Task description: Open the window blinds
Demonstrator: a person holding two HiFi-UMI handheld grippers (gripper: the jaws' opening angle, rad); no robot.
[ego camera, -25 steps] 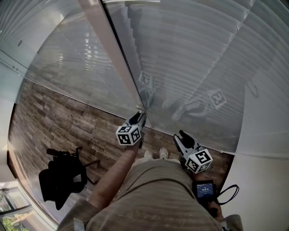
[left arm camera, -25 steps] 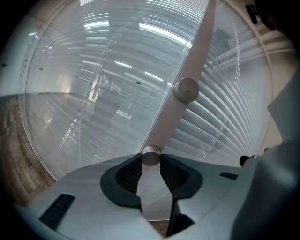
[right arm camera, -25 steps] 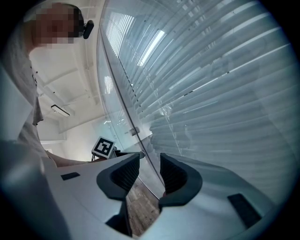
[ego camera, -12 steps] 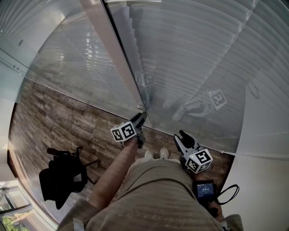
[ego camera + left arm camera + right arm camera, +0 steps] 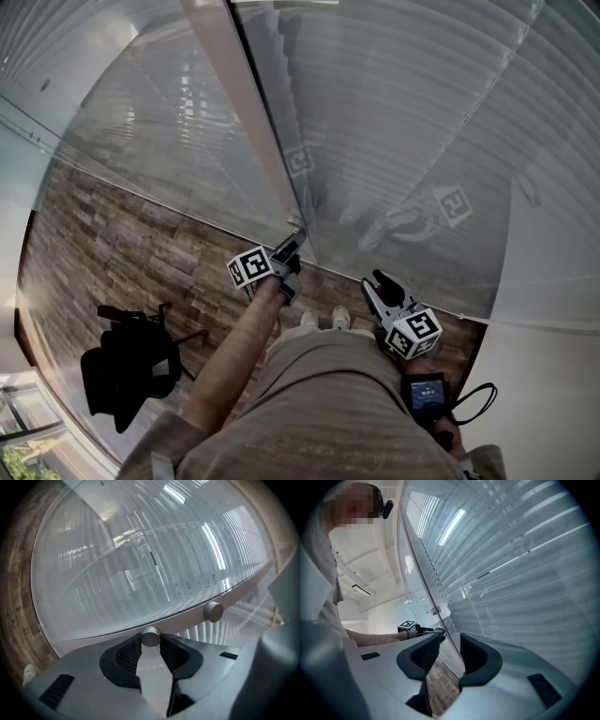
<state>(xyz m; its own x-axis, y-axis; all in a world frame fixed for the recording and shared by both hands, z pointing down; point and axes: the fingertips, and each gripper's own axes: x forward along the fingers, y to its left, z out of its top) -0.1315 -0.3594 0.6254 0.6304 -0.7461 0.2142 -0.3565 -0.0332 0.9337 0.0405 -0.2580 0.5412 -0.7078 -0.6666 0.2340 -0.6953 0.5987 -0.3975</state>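
Note:
White slatted blinds (image 5: 422,122) hang behind glass panes on both sides of a pale frame post (image 5: 248,112). In the left gripper view a small round metal knob (image 5: 151,636) on that post sits between the pads of my left gripper (image 5: 151,642), which is shut on it. A second knob (image 5: 213,611) sits further along the post. The head view shows the left gripper (image 5: 294,242) at the foot of the post. My right gripper (image 5: 373,280) hangs lower right of it, open and empty (image 5: 450,645), facing the glass and the blinds (image 5: 520,573).
A black office chair (image 5: 131,361) stands on the wooden floor (image 5: 103,253) at the lower left. A white wall (image 5: 553,375) closes the right side. A small device with a cable (image 5: 427,394) hangs at the person's waist.
My left gripper has rolled on the spot: its marker cube has swung from the top round to the left side. The right gripper has stayed still.

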